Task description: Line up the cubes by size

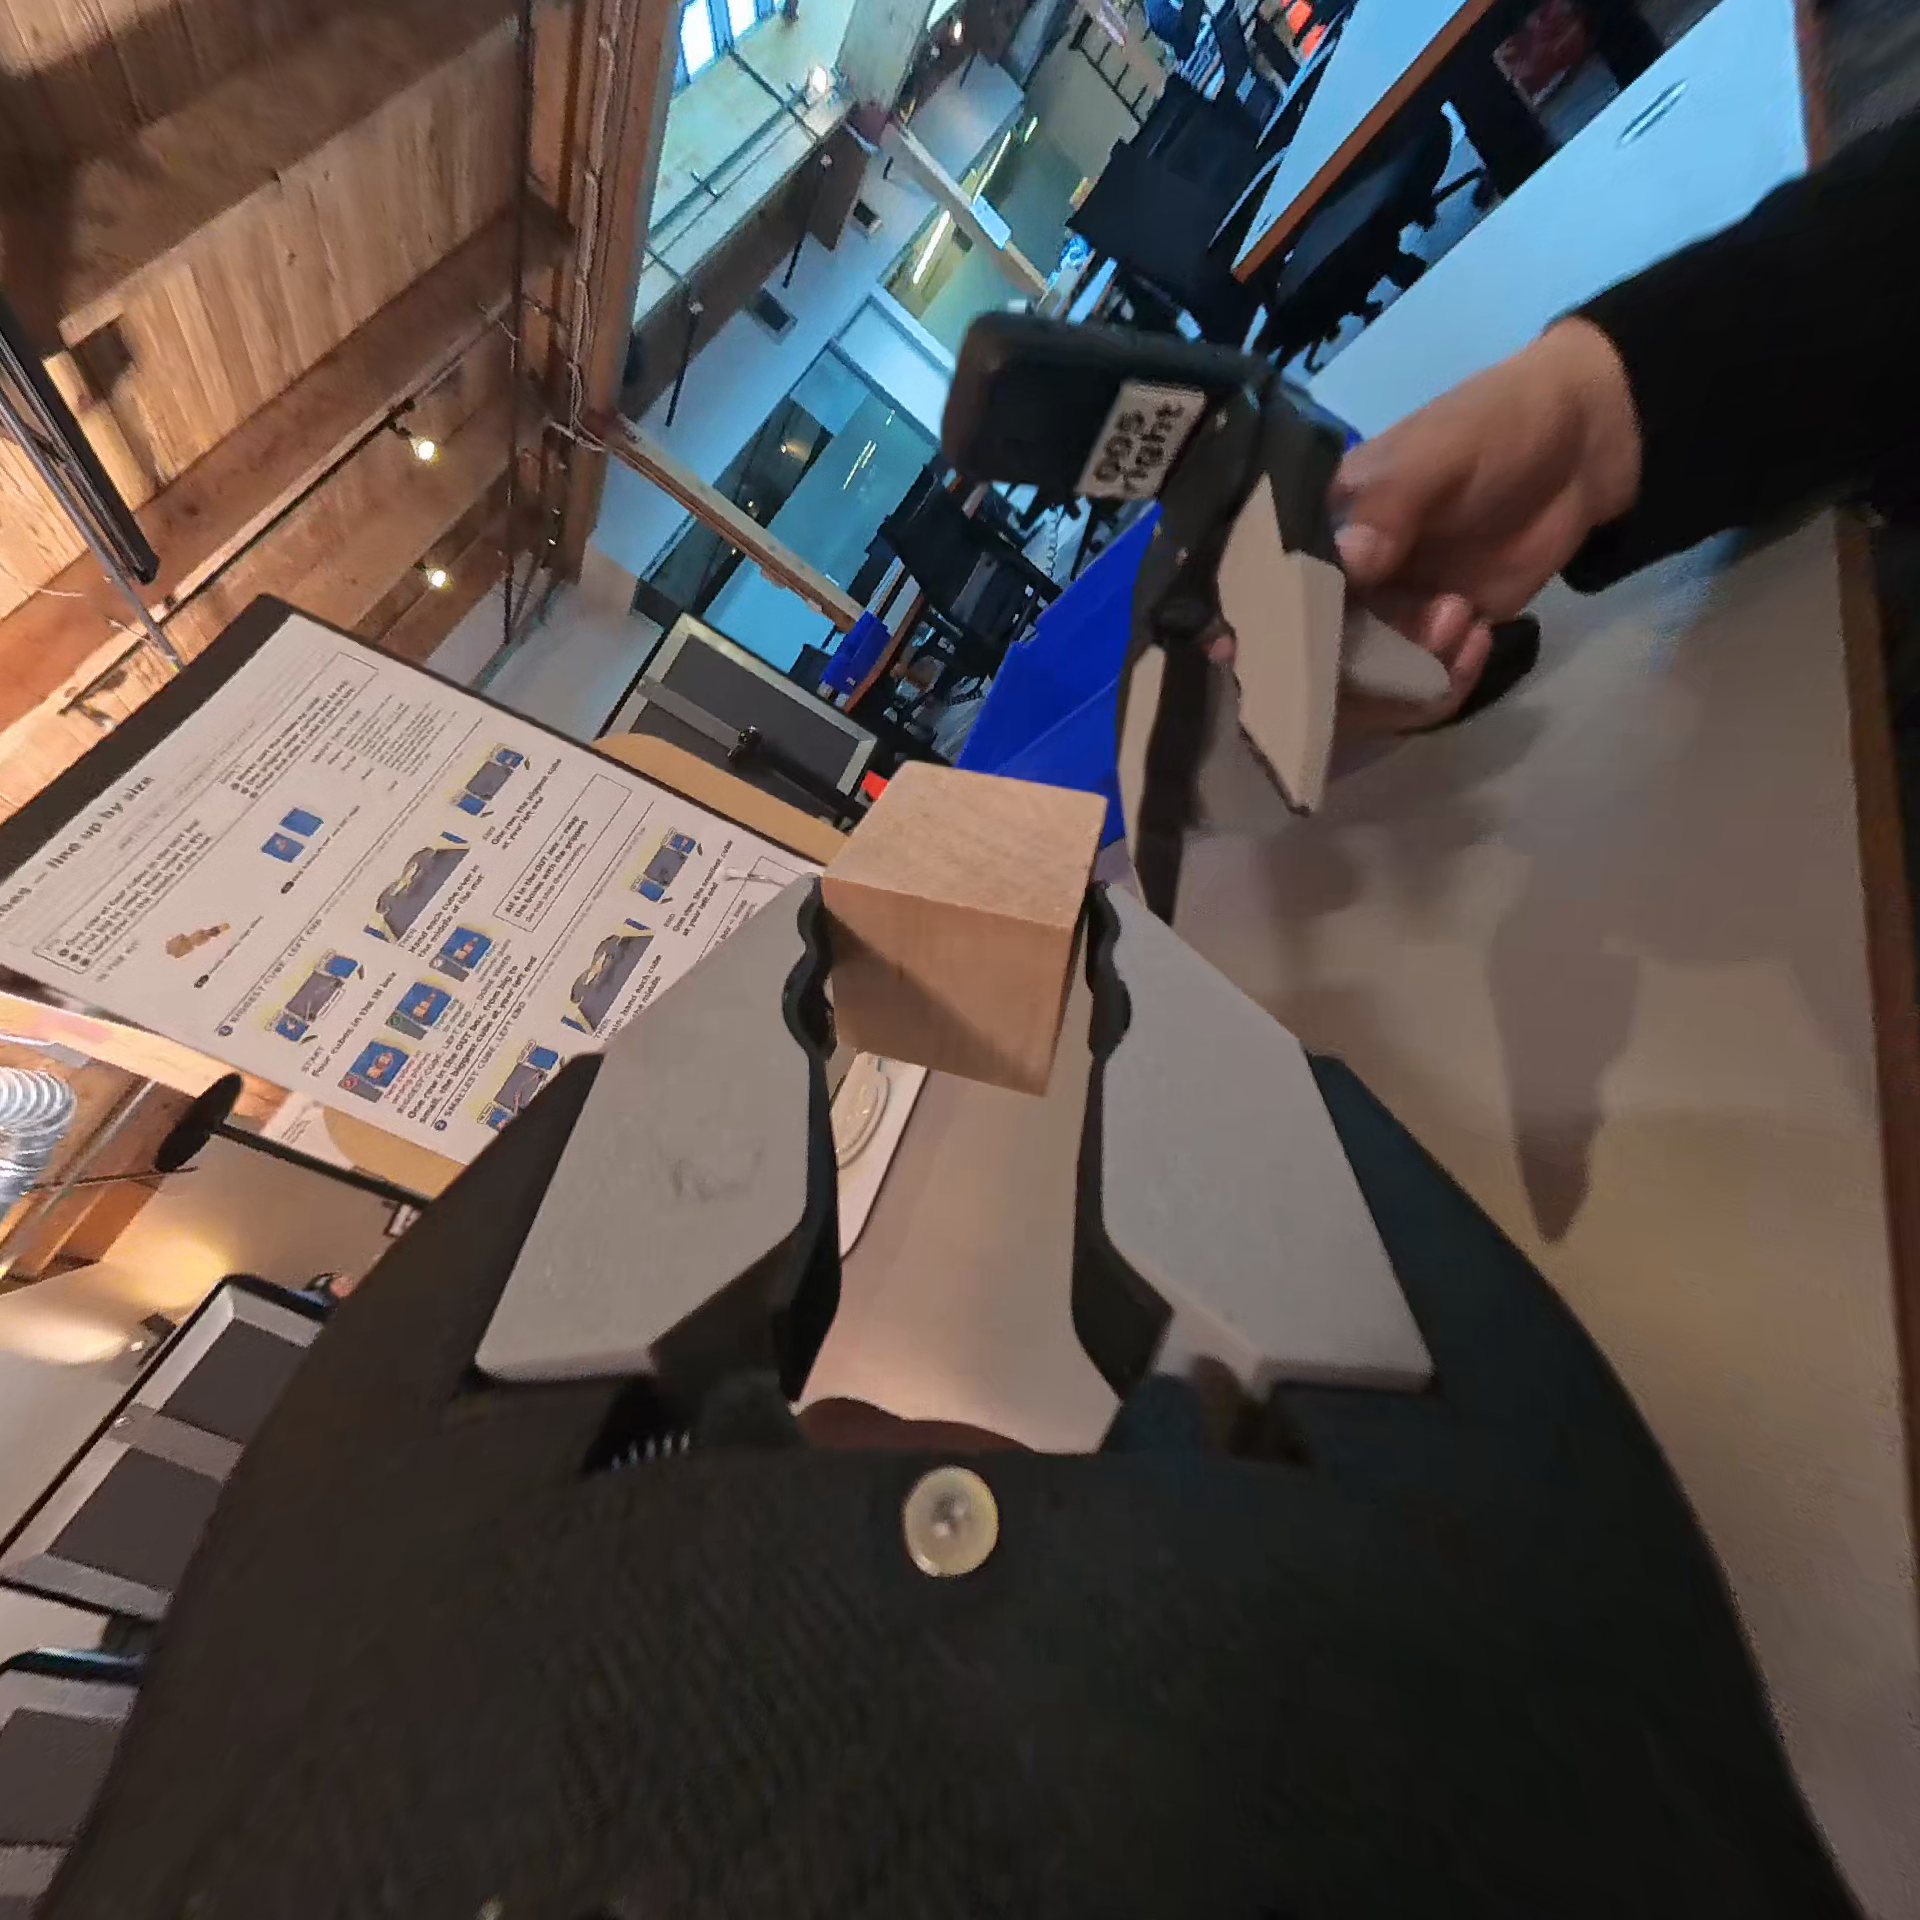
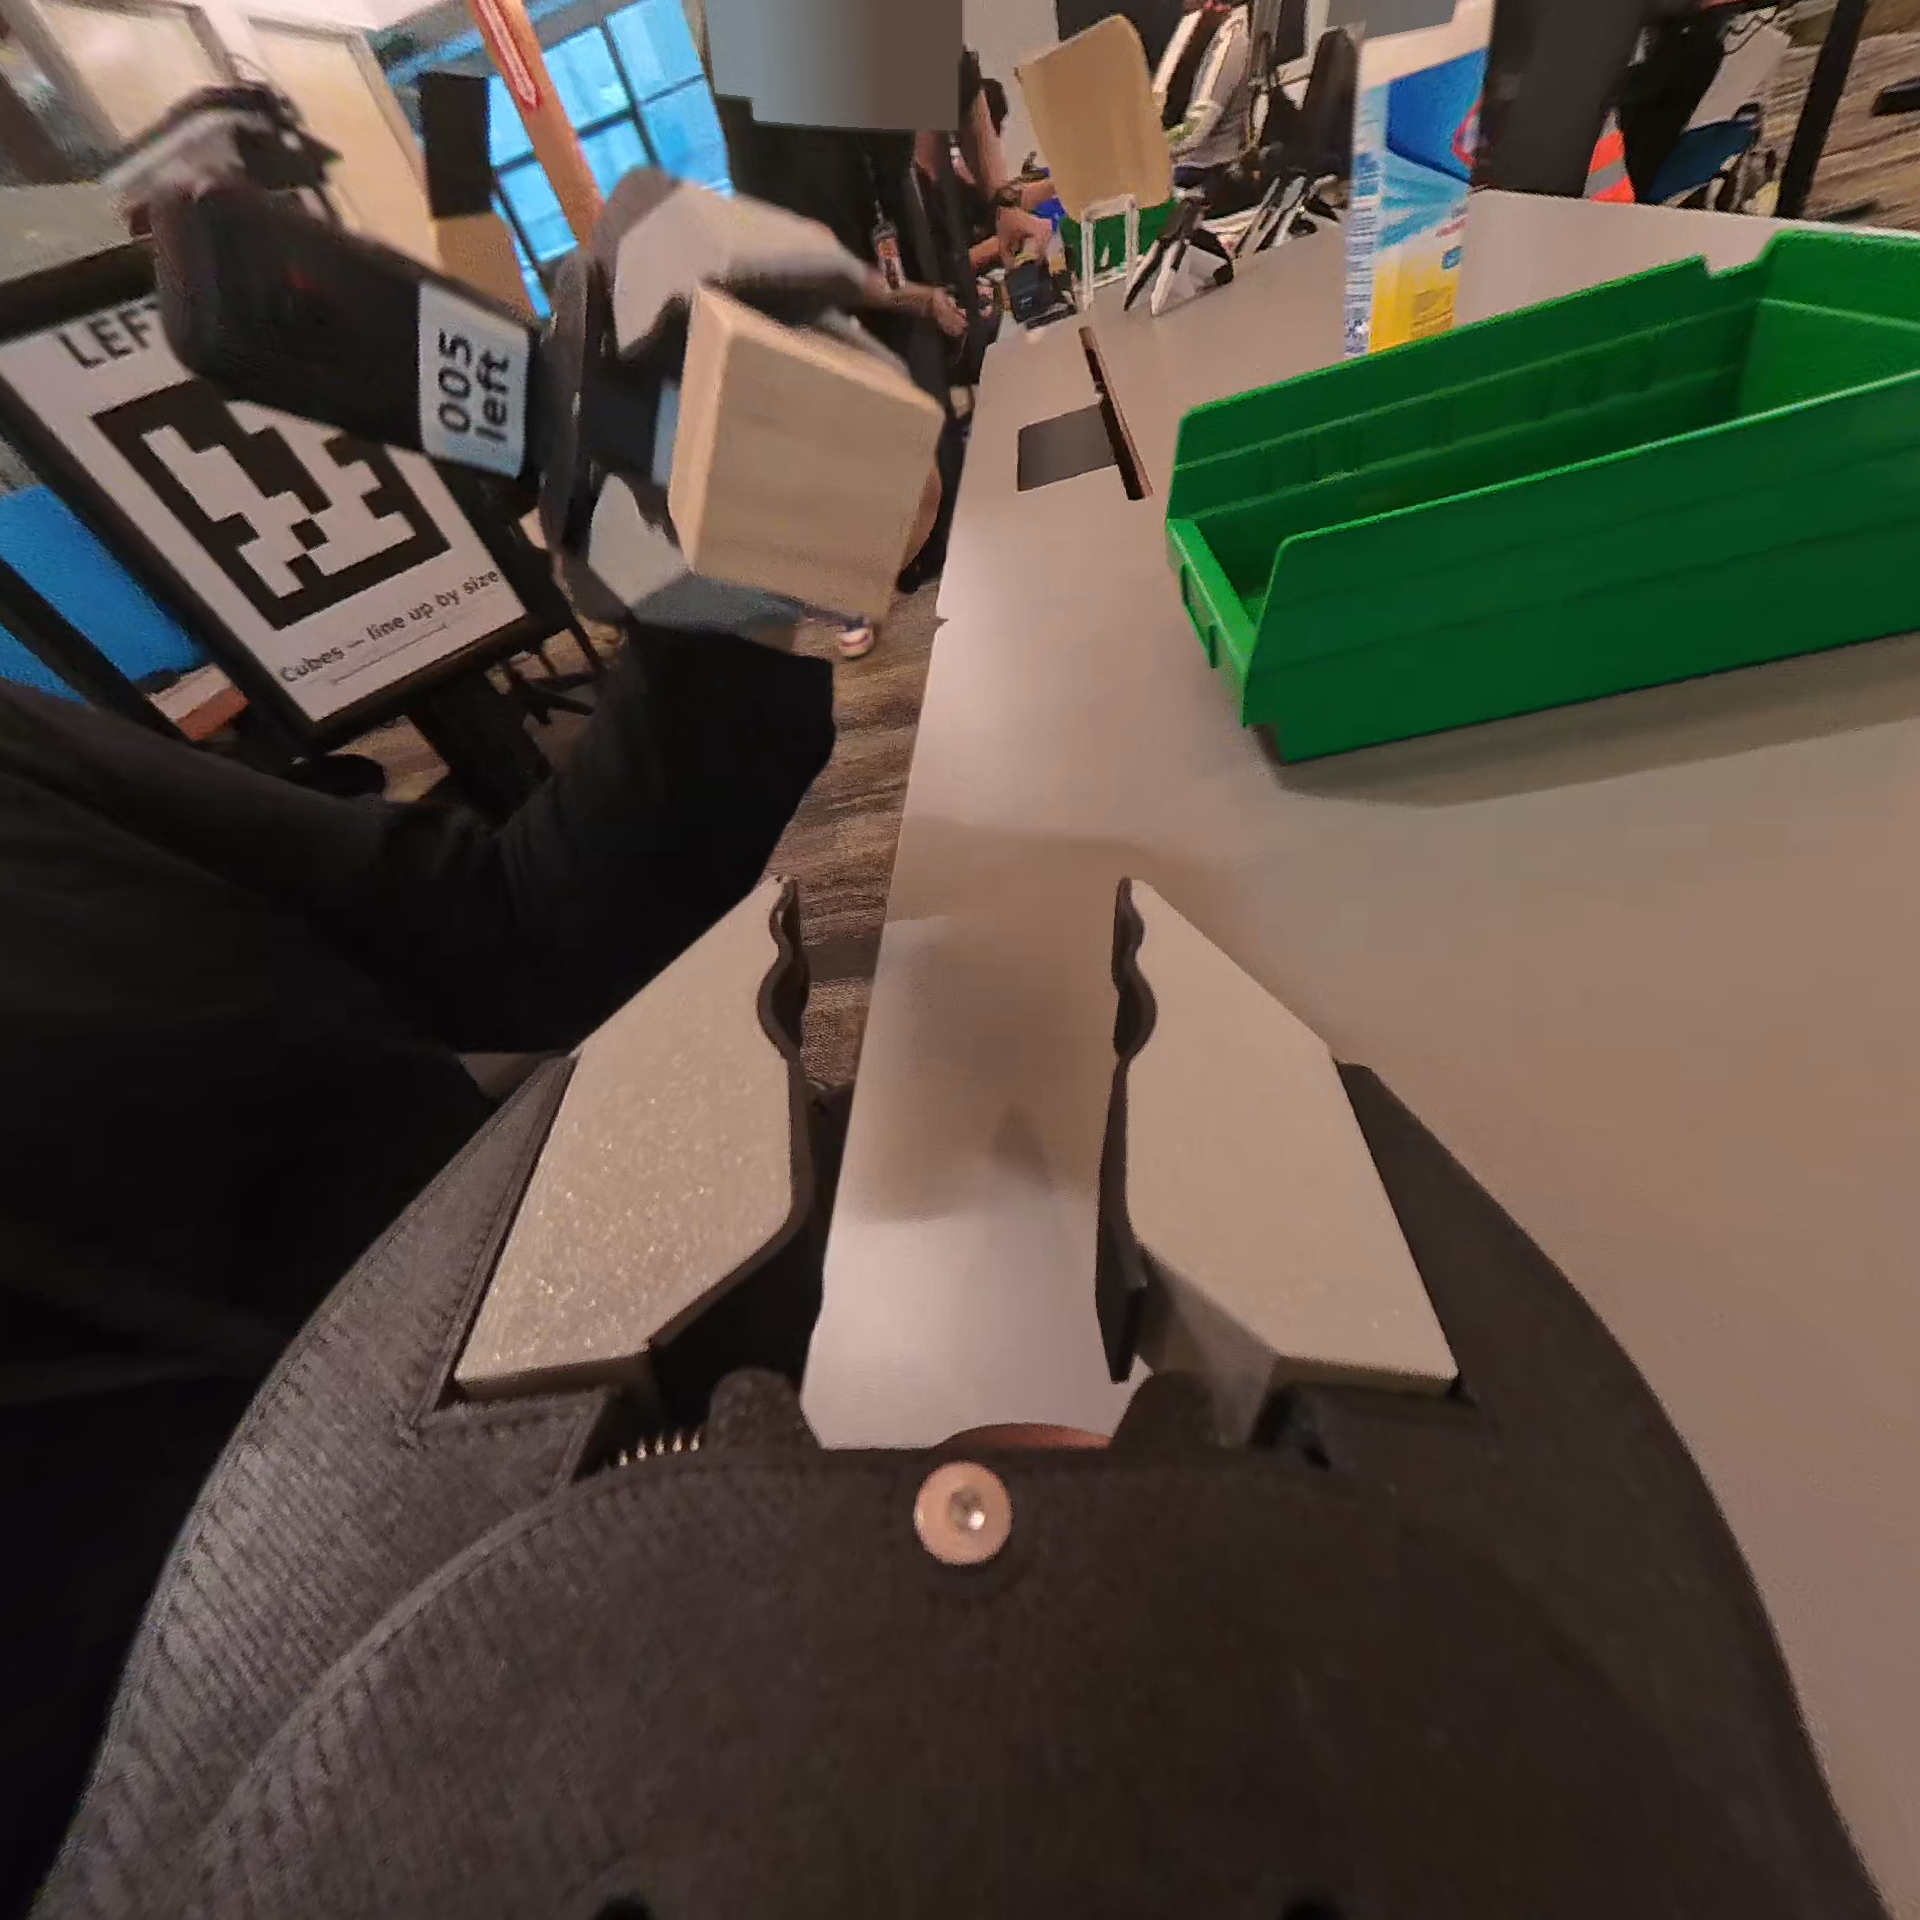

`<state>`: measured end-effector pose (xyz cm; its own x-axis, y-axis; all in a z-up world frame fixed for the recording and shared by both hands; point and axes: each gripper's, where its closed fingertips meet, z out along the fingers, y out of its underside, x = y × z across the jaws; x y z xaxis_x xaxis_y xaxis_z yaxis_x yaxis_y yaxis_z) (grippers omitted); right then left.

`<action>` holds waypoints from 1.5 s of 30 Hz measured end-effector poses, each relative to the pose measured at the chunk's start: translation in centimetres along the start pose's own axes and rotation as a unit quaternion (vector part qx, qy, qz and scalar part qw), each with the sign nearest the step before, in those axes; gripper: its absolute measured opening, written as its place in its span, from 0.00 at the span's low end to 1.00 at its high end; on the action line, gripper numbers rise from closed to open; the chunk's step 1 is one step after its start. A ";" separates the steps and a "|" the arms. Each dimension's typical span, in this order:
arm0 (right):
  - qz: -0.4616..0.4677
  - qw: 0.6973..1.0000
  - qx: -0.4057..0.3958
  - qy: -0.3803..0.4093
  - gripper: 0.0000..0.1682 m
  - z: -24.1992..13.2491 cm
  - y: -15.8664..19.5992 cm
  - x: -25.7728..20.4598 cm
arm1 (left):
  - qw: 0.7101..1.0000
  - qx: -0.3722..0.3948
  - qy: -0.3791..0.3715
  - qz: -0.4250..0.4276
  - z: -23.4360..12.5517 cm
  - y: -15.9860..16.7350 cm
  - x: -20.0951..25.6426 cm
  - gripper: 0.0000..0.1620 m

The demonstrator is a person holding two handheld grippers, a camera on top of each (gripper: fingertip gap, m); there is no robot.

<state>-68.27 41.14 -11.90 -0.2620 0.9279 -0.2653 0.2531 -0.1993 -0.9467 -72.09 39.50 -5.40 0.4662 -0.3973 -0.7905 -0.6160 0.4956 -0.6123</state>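
Left wrist view. Surface: pale grey table (image 1: 1558,1039), bare, seen steeply tilted. Room: timber-clad ceiling with spot lamps, glazed partitions, dark office chairs beyond. One printed instruction sheet (image 1: 343,894) on a black stand, far left. One blue bin (image 1: 1049,686), partly hidden, far centre. One wooden cube (image 1: 961,925): light, plain wood, sharp-edged, fine grain, lifted clear of the table. Left gripper (image 1: 956,935): fingers pinching the cube by two opposite faces at their tips. Right gripper (image 1: 1288,665), far right, held in a hand (image 1: 1475,499) with a dark sleeve; nothing between its fingers.

Right wrist view. Surface: the same grey table (image 2: 1455,1039), with patterned carpet past its left edge. One green bin (image 2: 1558,499), far right, on the table. One marker sign (image 2: 270,499) on a stand, far left. One cube (image 2: 800,468), blurred, held aloft by the left gripper (image 2: 727,436) at far left, off the table's edge. Right gripper (image 2: 956,977): fingers spread apart, nothing between them, above the table's near left edge.
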 end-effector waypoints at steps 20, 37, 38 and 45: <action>0.055 0.996 0.072 -0.004 0.48 -1.3 -5.0 -7.6 | 0.994 0.008 0.037 0.102 0.7 -4.3 4.2 0.29; 0.062 0.997 0.036 0.009 0.47 0.6 -2.9 -6.7 | 0.993 0.018 0.055 0.103 2.7 -4.3 5.9 0.28; 0.067 0.997 0.038 0.003 0.43 0.6 -2.9 -6.8 | 0.993 0.019 0.055 0.106 2.8 -4.4 6.0 0.28; 0.080 0.996 0.049 0.010 0.34 0.8 -2.8 -5.8 | 0.992 0.013 0.060 0.111 2.8 -4.0 6.2 0.28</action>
<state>-68.17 36.08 -7.88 -0.2071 0.8880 -0.4105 0.1973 -0.3731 -0.9066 -64.99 37.21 -7.84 0.2421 -0.3643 -0.8993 -0.6771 0.6004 -0.4255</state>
